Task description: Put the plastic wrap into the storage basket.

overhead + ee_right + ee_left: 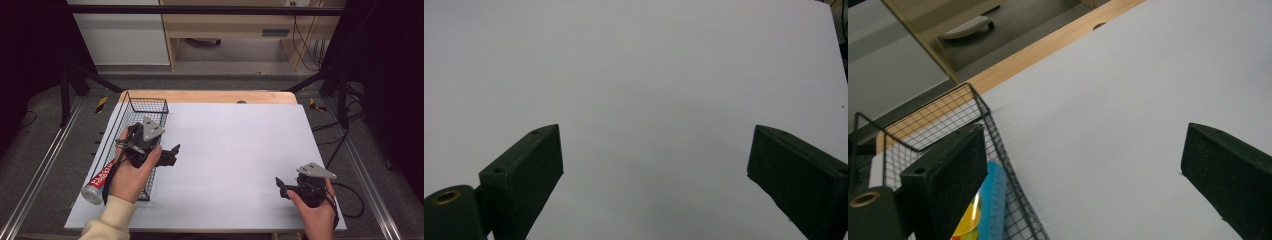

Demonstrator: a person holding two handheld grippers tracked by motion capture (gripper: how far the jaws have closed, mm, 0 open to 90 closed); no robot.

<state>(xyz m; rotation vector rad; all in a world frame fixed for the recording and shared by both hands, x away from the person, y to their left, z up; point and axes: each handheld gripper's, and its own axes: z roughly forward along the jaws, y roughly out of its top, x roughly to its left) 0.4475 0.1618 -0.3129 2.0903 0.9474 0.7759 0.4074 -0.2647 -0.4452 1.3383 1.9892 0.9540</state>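
Black jaws of our left gripper (1083, 165) are standing wide apart with nothing between them, one hanging over the wire basket (955, 112) where a blue and yellow packet (990, 205) is lying, the other over the bare white table (1128, 100). From the high view we are holding that gripper over the basket's right wall, while a red and white tube (100, 179) is lying just outside its left side. Our right gripper (654, 170) is sitting well apart near the table's right front corner, its jaws spread and empty too.
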